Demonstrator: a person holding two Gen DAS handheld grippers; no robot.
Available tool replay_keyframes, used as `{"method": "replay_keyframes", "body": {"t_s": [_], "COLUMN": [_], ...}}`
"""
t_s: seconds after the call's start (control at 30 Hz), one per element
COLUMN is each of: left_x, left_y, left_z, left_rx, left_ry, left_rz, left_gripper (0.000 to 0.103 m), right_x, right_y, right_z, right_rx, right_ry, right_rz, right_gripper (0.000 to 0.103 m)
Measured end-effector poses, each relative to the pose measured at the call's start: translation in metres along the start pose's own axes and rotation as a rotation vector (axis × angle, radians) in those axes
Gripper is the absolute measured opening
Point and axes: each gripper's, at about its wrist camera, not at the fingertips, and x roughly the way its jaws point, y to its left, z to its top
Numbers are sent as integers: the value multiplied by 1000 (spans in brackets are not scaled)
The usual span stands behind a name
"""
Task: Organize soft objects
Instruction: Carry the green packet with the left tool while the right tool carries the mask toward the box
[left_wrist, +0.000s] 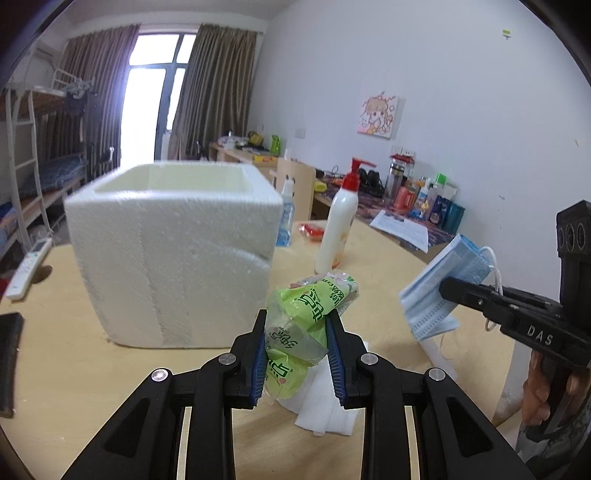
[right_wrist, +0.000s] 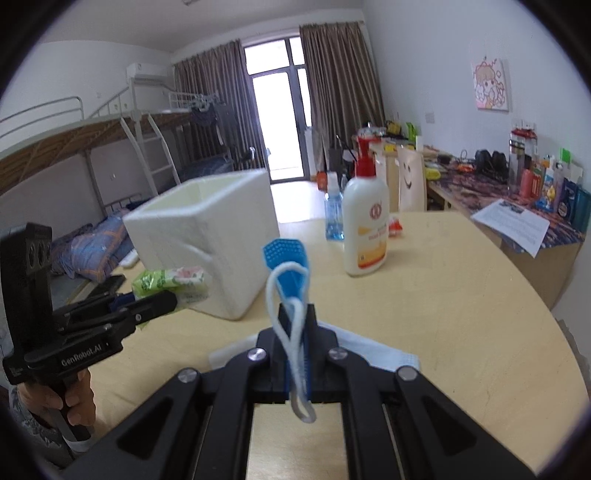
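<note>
1. Judging by the lifted items, the task is seen to be midway: nothing can be seen dropped into the foam box (left_wrist: 173, 254) yet
2. A green tissue pack (left_wrist: 306, 325) is pinched by the left claw (left_wrist: 297, 360), held above the surface (left_wrist: 376, 266) just beside the box
3. A stack of blue face masks (left_wrist: 443, 284) is clamped by the right claw (right_wrist: 293, 347), pressed together on it, an ear loop (right_wrist: 291, 325) dangling
4. The box stands toward the far left edge; its interior is shown only in part, so its contents cannot be told
5. A white tissue (left_wrist: 325, 402) is left lying near the front edge
</note>
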Motion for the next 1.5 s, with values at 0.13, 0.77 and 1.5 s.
{"method": "replay_keyframes", "body": {"t_s": [0.13,0.77,1.5], "left_x": [-20,-62,-125], "left_y": [-4,-27,-27], "left_z": [3,18,14], "left_rx": [17,74,90], "left_ry": [-31,-125,-222], "left_rz": [26,117,253], "left_gripper": [30,30,30], "right_x": [-6,-36,-50], "right_y": [2,14,59], "right_z": [4,8,7], "right_rx": [-13,-72,-175], "right_ry": [-26,-102,-148], "right_rz": [6,37,165], "right_gripper": [7,8,8]}}
